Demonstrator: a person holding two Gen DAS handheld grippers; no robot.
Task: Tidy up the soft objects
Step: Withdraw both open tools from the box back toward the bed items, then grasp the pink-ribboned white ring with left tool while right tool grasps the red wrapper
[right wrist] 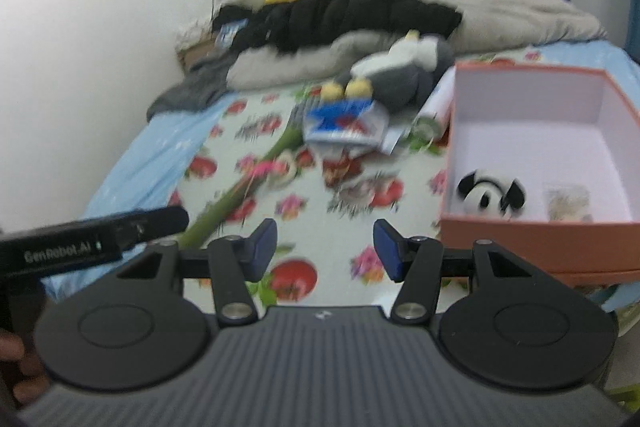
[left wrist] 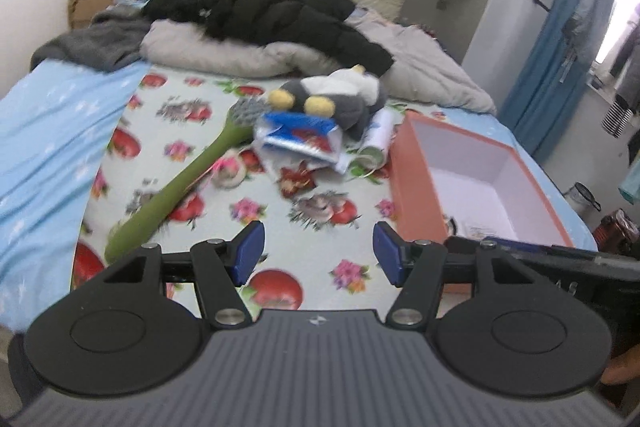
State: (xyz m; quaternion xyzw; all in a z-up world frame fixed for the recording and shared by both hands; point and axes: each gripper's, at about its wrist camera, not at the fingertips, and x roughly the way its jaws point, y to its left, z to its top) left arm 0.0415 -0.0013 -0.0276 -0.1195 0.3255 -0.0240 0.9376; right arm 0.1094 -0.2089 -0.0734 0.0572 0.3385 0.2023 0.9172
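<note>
Although the sorting has begun, most of it looks undone: one small panda plush (right wrist: pixel 490 193) already lies in the orange box (right wrist: pixel 532 243), beside a pale item too blurred to name, while the rest sits out on the fruit-print sheet (left wrist: pixel 224 223). Both grippers hang above the sheet with nothing between their blue pads; the left gripper (left wrist: pixel 318 253) has its fingers spread wide, and the right gripper (right wrist: pixel 325 251) likewise, neither touching any object.

Counting what remains outside the box: one grey-and-white penguin plush (left wrist: pixel 336 95) near the box's far corner, one blue-and-white packet (left wrist: pixel 298 137) just in front of it, one white roll (left wrist: pixel 374 143) beside the box wall, one green long-handled brush (left wrist: pixel 168 195), and one small pale ring (left wrist: pixel 228 175) touching it. My guess is the penguin goes next.
</note>
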